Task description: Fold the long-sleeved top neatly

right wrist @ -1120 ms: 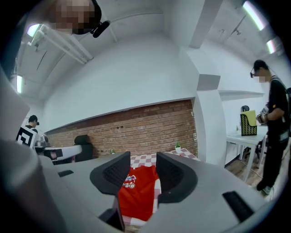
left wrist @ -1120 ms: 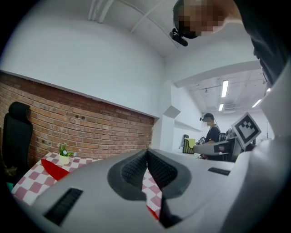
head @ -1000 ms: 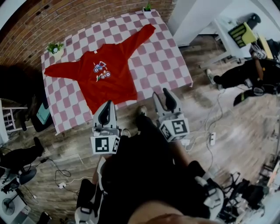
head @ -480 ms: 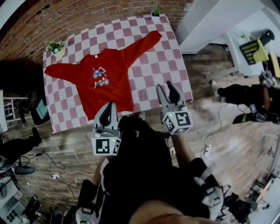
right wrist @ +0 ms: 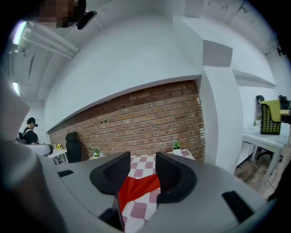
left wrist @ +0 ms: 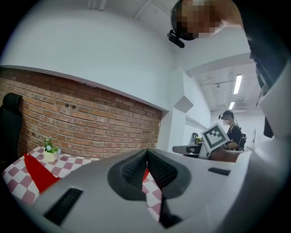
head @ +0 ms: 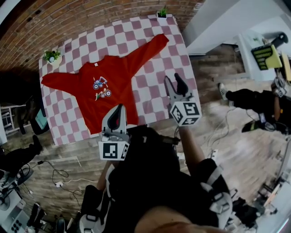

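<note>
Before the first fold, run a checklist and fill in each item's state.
1. Top spread flat on the table, sleeves out: ok.
2. Left gripper open for a grab: not ok, shut and empty.
3. Right gripper open: ok, nothing between the pads.
4. Grip on the top: not ok, neither gripper holds it.
5. Plants clear of the sleeves: ok, both stand apart at the far corners.
6. Fine wrinkles in the top: cannot tell.

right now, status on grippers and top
Left gripper shut, right gripper open, both empty. Top spread flat on table, unfolded. Left plant and right plant at far corners, clear of it.
</note>
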